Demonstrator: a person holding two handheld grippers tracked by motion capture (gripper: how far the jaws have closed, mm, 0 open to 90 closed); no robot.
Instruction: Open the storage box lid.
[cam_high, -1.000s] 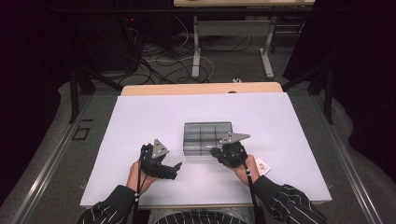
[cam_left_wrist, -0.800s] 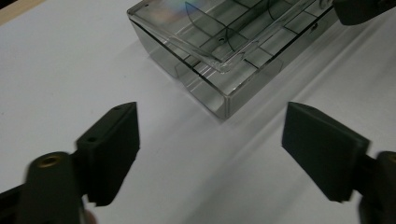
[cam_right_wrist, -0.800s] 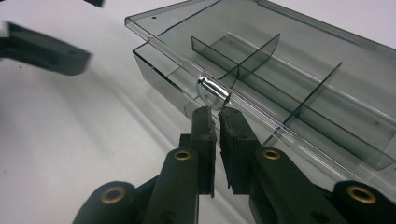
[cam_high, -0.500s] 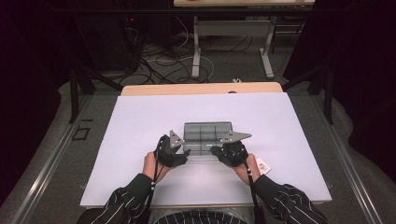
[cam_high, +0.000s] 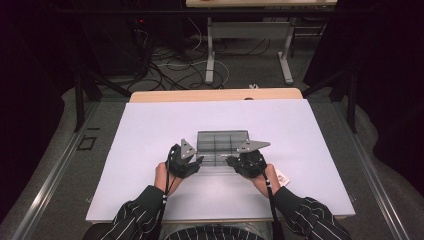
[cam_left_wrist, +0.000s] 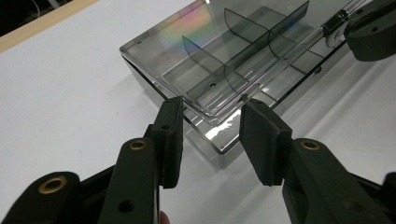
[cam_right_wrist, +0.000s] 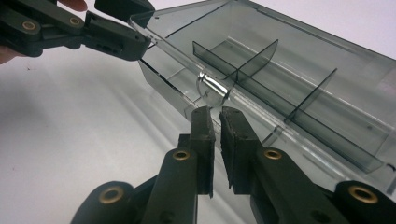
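box mid-table | our left gripper closing round its near-left corner, pads apart | our right gripper clamped on its lid edge

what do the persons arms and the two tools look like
Both forearms wear dark sleeves with thin white stripes. Each hand holds a black two-jaw tool: the left tool and the right tool each carry a grey three-cornered plate on top and trail a thin black cable. Up close, the black jaws show brass-coloured rivets and flat dark pads.
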